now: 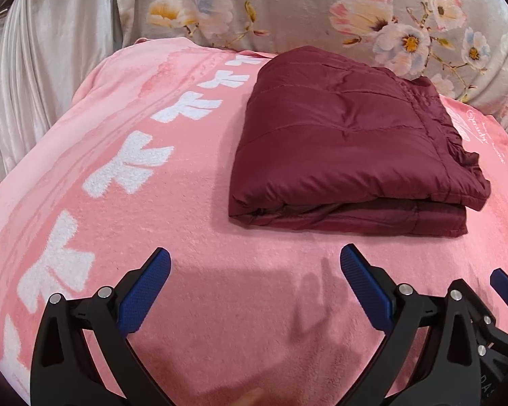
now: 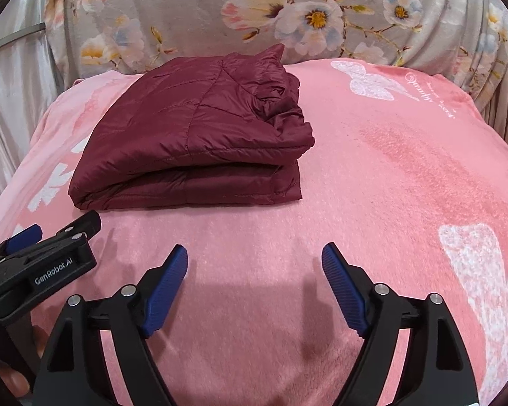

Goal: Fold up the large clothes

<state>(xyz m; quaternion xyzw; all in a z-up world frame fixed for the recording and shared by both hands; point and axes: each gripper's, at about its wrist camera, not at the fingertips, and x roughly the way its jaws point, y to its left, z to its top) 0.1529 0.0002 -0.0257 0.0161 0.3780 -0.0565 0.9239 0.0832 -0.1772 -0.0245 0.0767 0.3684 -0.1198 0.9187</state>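
Observation:
A dark red quilted jacket (image 1: pixel 348 142) lies folded into a thick rectangular bundle on the pink blanket (image 1: pixel 172 223). It also shows in the right wrist view (image 2: pixel 193 142). My left gripper (image 1: pixel 255 257) is open and empty, hovering over the blanket in front of the bundle. My right gripper (image 2: pixel 255 253) is open and empty, also short of the bundle, to its right front. The right gripper shows at the lower right edge of the left wrist view (image 1: pixel 477 311), and the left gripper at the lower left of the right wrist view (image 2: pixel 40 257). Neither touches the jacket.
The pink blanket (image 2: pixel 406 176) with white butterfly shapes covers the whole surface. A grey floral fabric (image 2: pixel 288 10) hangs behind it. A shiny pale curtain (image 1: pixel 44 61) hangs at the far left.

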